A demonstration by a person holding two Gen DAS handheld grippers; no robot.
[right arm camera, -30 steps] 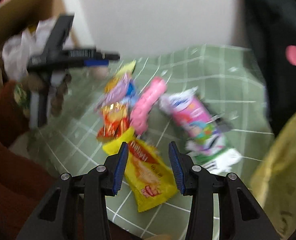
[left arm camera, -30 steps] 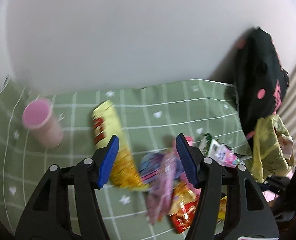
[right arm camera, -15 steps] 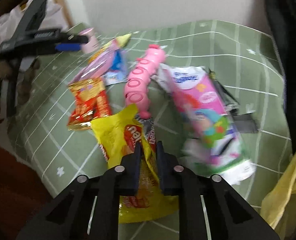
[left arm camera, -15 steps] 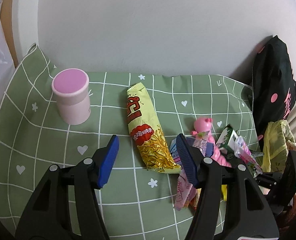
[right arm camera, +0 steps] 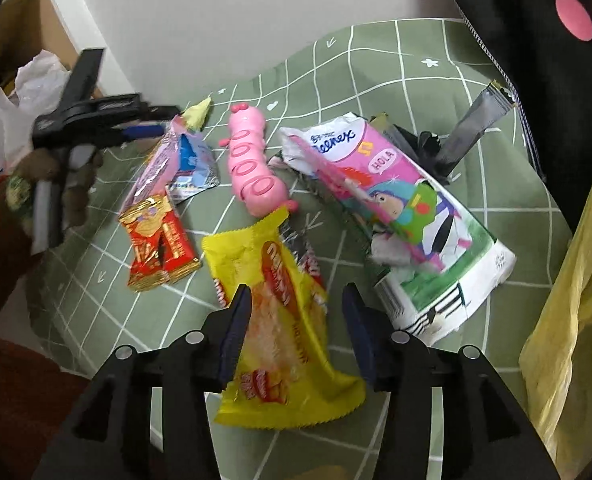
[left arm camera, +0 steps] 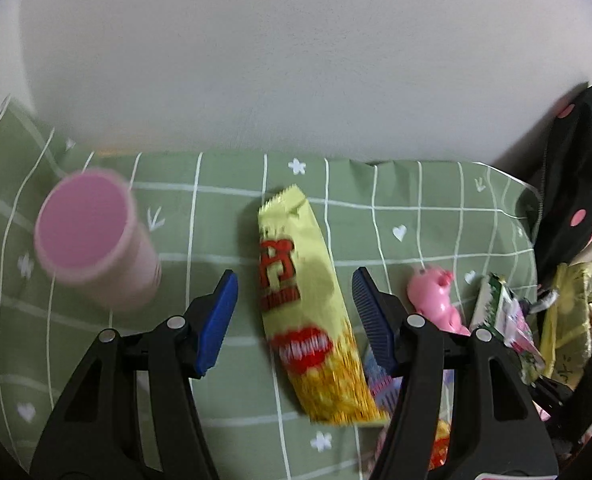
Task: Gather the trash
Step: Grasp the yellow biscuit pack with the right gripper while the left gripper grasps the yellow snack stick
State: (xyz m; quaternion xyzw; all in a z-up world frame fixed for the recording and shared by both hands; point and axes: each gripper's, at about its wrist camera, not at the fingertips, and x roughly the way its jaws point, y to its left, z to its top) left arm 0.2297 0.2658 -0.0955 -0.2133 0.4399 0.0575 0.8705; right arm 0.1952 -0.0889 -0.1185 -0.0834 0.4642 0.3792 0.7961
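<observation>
A green cloth with a white grid [right arm camera: 376,64] fills both views, strewn with wrappers. In the right wrist view, the pink-and-white Kleenex tissue pack [right arm camera: 396,216] lies right of centre, above and to the right of the right gripper [right arm camera: 296,324]. That gripper's jaws are opening, and the crumpled yellow snack bag [right arm camera: 284,320] lies between them at lower centre, with the pads clear of it. In the left wrist view, the left gripper [left arm camera: 294,320] stands wide, its pads on either side of the long yellow noodle-snack wrapper [left arm camera: 312,308] at centre without touching it. A pink cylindrical cup [left arm camera: 96,240] stands at the left.
</observation>
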